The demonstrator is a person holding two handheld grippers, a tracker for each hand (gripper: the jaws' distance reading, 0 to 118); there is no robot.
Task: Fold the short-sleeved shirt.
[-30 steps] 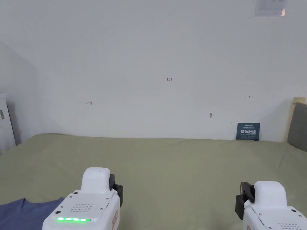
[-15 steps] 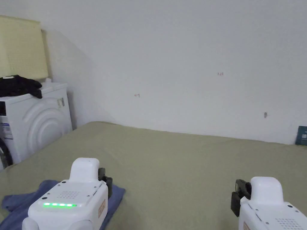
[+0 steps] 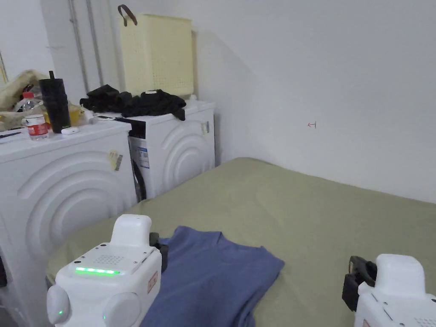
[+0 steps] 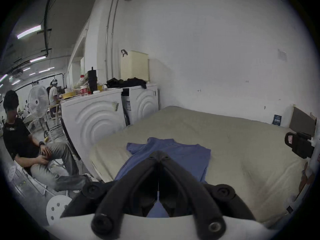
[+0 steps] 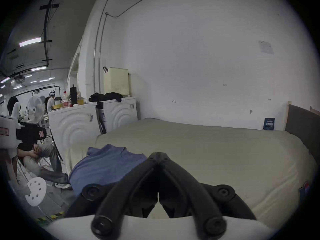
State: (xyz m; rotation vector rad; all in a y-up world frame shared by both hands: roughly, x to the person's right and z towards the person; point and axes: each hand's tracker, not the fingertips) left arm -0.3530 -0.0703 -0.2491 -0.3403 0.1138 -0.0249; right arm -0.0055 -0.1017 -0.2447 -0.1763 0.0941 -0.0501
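- Jaws of left gripper (image 4: pixel 158 157) closed, empty, above the limp blue short-sleeved cotton shirt (image 4: pixel 174 154).
- Right gripper (image 5: pixel 158 155) likewise closed, right of shirt.
- Shirt lies on the green bedsheet (image 3: pixel 323 213); open both, pinch shoulders.

The left claw (image 3: pixel 158 251) hides the shirt's (image 3: pixel 213 276) near sleeve, apparently.

I see two white washing machines (image 3: pixel 72 179) along the left side of the olive-green bed (image 3: pixel 323 213); on the near one stand a black tumbler (image 3: pixel 55 104) and a red-labelled bottle (image 3: pixel 35 123); on the far one lie dark clothes (image 3: pixel 136 102) before a cream laundry basket (image 3: pixel 155 53); a person (image 4: pixel 26 139) sits far left beside a fan (image 4: pixel 38 101).
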